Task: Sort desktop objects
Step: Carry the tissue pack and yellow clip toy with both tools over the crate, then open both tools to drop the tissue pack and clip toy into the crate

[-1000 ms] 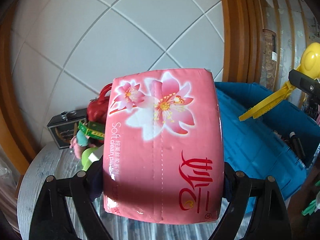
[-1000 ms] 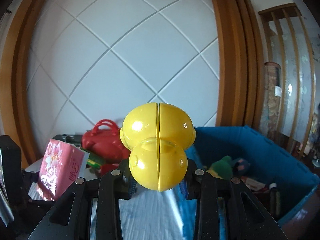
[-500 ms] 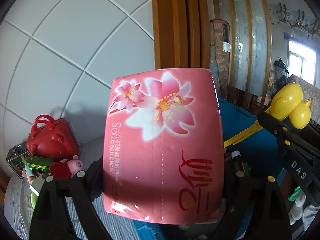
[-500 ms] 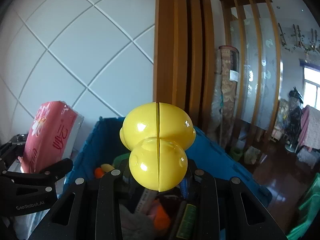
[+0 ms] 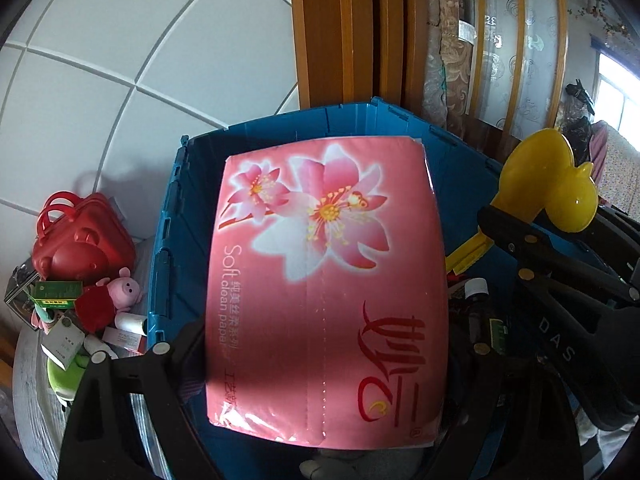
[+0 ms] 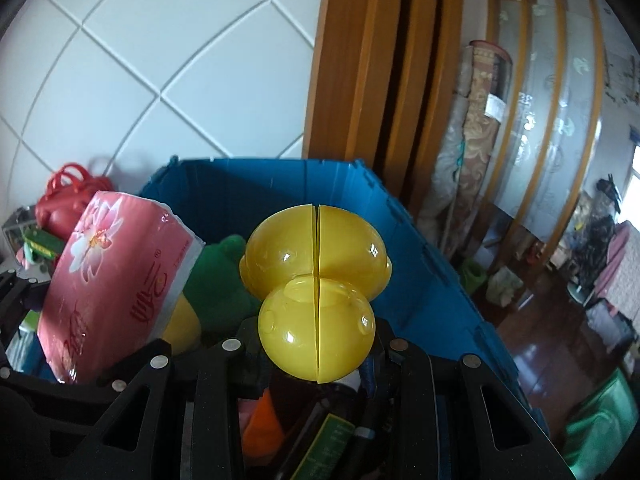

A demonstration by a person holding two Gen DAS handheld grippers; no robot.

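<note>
Tissue pack (image 5: 326, 292), pink with a lily print and red lettering, fills the centre of the left wrist view, clamped by its two sides in the left claw (image 5: 320, 352), whose jaws stand wide around it. Behind and beneath the pack is the blue crate (image 5: 176, 216), its far wall running across the middle of the frame below the white tiled wall. At the lower left of that view, outside the crate, a small heap lies on the grey counter (image 5: 34, 396): a red bear-shaped case (image 5: 82, 236), a pink pig plush (image 5: 124, 290), a green box (image 5: 56, 294) and some small white cartons.

In the right wrist view the right claw (image 6: 316, 344) is drawn narrow on a yellow duck toy (image 6: 316, 280), a two-lobed plastic shell with a seam down its middle, held over the crate's inside. The same toy appears at the right edge of the left wrist view, with a flat yellow strip reaching down from it toward the pack.

Inside the crate, seen from the right wrist, are a green plush (image 6: 218, 280), something orange (image 6: 262, 424) at lower centre and a dark bottle with a green label (image 6: 328, 444). The tissue pack stands tilted at the left of this frame, over the crate's left side.
</note>
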